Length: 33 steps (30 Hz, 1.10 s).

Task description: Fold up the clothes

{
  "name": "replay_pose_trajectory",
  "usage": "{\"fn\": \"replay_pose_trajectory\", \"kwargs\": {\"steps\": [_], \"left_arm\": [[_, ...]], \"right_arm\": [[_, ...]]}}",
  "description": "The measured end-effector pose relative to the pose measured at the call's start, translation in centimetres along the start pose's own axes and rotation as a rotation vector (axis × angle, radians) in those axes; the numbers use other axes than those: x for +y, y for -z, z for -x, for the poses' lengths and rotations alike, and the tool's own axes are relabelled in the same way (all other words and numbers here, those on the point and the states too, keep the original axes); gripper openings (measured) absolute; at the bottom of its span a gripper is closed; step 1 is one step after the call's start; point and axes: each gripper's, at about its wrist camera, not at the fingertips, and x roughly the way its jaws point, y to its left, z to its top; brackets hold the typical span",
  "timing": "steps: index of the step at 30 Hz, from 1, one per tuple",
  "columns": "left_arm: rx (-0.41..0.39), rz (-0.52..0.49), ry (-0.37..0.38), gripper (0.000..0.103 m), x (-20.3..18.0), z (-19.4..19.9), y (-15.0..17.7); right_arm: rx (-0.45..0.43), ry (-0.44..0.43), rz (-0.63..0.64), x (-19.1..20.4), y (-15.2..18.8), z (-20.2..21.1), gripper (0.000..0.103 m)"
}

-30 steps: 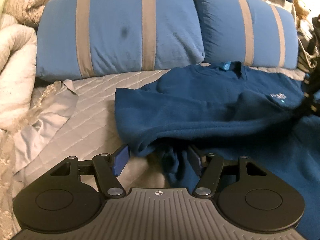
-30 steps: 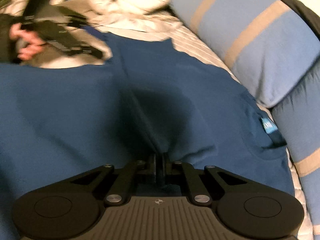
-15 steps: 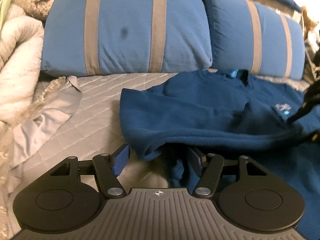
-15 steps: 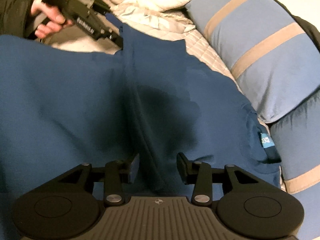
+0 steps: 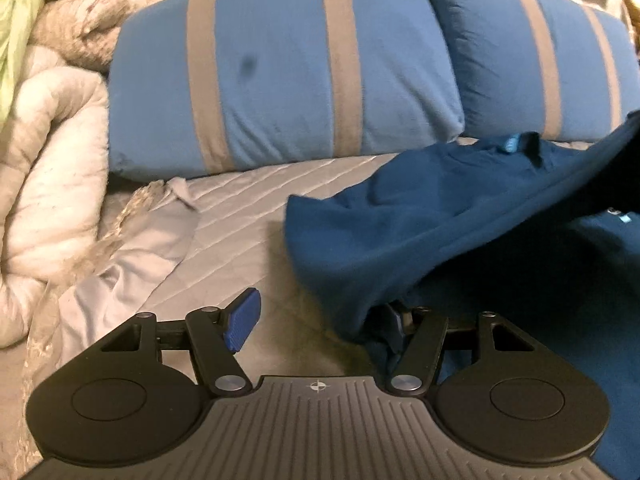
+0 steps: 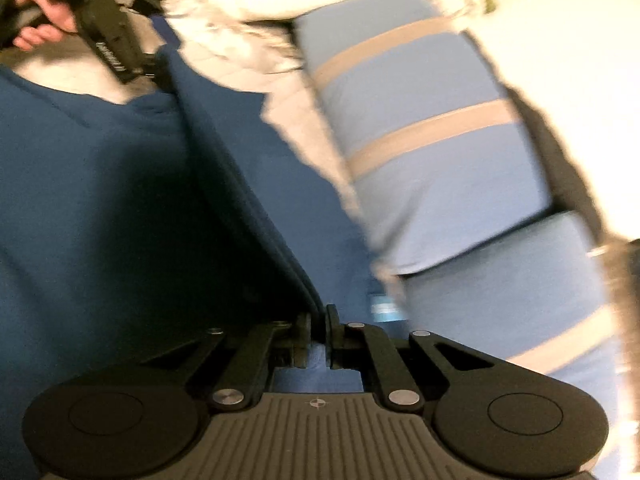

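Observation:
A navy sweater [image 5: 420, 208] lies on the bed, its collar label [image 5: 510, 144] toward the pillows. My left gripper [image 5: 318, 320] is open at the sweater's left edge. Its blue left pad [image 5: 242, 322] is bare, and the cloth drapes over the right finger. My right gripper [image 6: 319, 316] has its jaws closing tight on a raised fold of the sweater [image 6: 100, 200], pads pressing the cloth. That fold runs up and away toward the left gripper [image 6: 112, 48], which a hand [image 6: 40, 20] holds at the top left of the right wrist view.
Two blue pillows with tan stripes [image 5: 280, 72] [image 5: 540, 52] lie across the head of the bed. A cream comforter [image 5: 44, 140] is bunched on the left, with a loose grey cloth [image 5: 132, 248] on the quilted cover [image 5: 240, 208].
My right gripper opened, then shut again on a fold of the sweater and rose while rolling. In the left wrist view the sweater's right side has lifted off the bed.

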Motion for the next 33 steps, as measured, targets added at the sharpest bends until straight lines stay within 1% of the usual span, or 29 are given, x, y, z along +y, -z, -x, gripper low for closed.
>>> {"fn": "replay_pose_trajectory", "kwargs": {"steps": [1,2,3,7,9,12,13,14,15,17,18,21,22,24,26,27,28,29,32,33], "left_arm": [[0.004,0.007,-0.006,0.059,0.1,0.1,0.0],[0.009,0.004,-0.012,0.055,0.1,0.1,-0.1],[0.013,-0.004,-0.013,0.054,0.1,0.2,0.0],[0.047,-0.046,0.037,0.052,-0.7,0.2,-0.1],[0.081,-0.076,0.072,0.049,-1.2,-0.1,-0.2],[0.104,-0.117,0.102,0.04,-1.7,-0.6,0.0],[0.108,-0.122,0.11,0.034,-1.8,-0.6,0.0],[0.11,-0.129,0.119,0.028,-1.9,-0.7,0.1],[0.112,-0.136,0.128,0.026,-2.1,-0.7,0.1],[0.105,-0.156,0.131,0.019,-2.6,-0.5,0.0],[0.097,-0.169,0.132,0.018,-2.9,-0.3,0.0],[0.082,-0.21,0.138,0.018,-3.8,0.1,0.0],[0.079,-0.226,0.131,0.018,-4.0,0.2,0.0],[0.087,-0.237,0.123,0.018,-4.1,0.2,0.3],[0.103,-0.221,0.133,0.02,-3.8,0.0,0.6],[0.112,-0.214,0.141,0.021,-3.7,0.0,0.7],[0.123,-0.209,0.144,0.027,-3.5,0.1,0.8],[0.133,-0.206,0.145,0.031,-3.4,0.3,0.9],[0.12,-0.216,0.158,0.037,-3.0,1.7,1.2],[0.111,-0.22,0.163,0.039,-2.8,2.3,1.3]], "right_arm": [[0.005,0.029,0.008,-0.3,0.2,0.2,0.008],[0.012,0.05,0.013,-0.6,0.6,0.2,0.008],[0.024,0.061,0.01,-0.9,1.0,0.2,0.008],[0.083,0.022,-0.085,-2.0,3.1,-0.4,0.008],[0.117,0.008,-0.142,-2.4,4.0,-0.7,0.008],[0.158,-0.026,-0.249,-3.2,5.2,-1.1,0.008],[0.163,-0.034,-0.288,-3.6,5.7,-1.2,0.008],[0.165,-0.032,-0.312,-3.8,6.0,-1.2,0.008],[0.168,-0.021,-0.325,-4.1,6.2,-1.3,0.008],[0.173,0.027,-0.304,-4.4,6.4,-0.8,0.008],[0.173,0.067,-0.268,-4.6,6.2,-0.3,0.008],[0.165,0.222,-0.085,-4.3,5.5,2.3,0.008],[0.158,0.237,-0.037,-3.9,5.4,3.2,0.009],[0.162,0.199,-0.018,-3.0,5.9,4.5,0.01],[0.173,0.119,-0.015,-1.2,7.5,5.0,0.013],[0.183,0.068,-0.031,-0.3,8.6,5.0,0.02],[0.208,0.018,-0.061,0.5,9.9,4.6,0.025],[0.226,-0.012,-0.086,1.1,10.8,4.0,0.029],[0.268,-0.085,-0.179,1.8,13.8,3.2,0.031],[0.271,-0.102,-0.213,1.7,14.5,3.1,0.035]]}}
